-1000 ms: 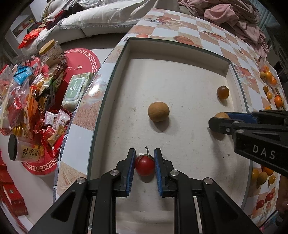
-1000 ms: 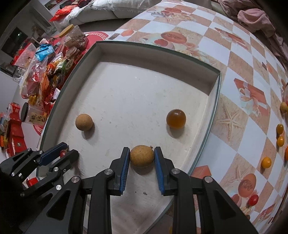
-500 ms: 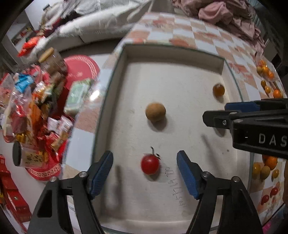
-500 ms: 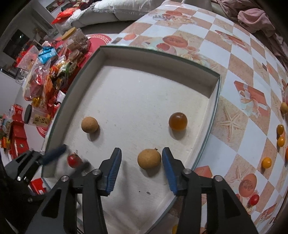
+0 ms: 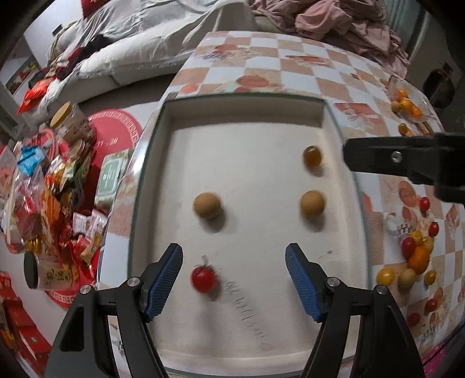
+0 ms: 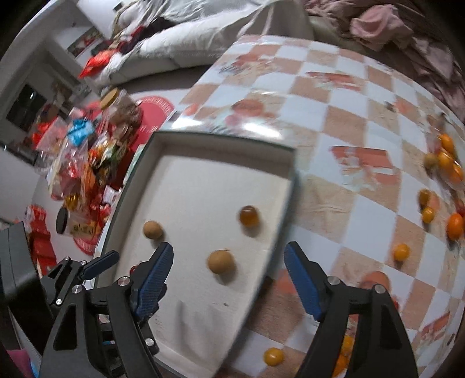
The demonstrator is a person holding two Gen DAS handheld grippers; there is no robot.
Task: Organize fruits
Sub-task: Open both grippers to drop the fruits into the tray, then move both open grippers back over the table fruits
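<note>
A shallow white tray lies on the checkered table. On its floor rest a red cherry tomato, two tan round fruits and an amber fruit. My left gripper hangs open above the tomato, which lies free near its left finger. My right gripper is opening, its jaws wide above one tan fruit, not touching it. The other tan fruit and the amber one lie farther back. The right gripper's black finger reaches in at right.
Loose orange, yellow and red fruits lie on the tablecloth right of the tray. Snack packets and jars crowd the floor at left. A white sofa and pink cloth lie beyond the table.
Both grippers let go: the left released the tomato, the right the tan fruit. Both opened wide and lifted away, so the tray looks smaller.
</note>
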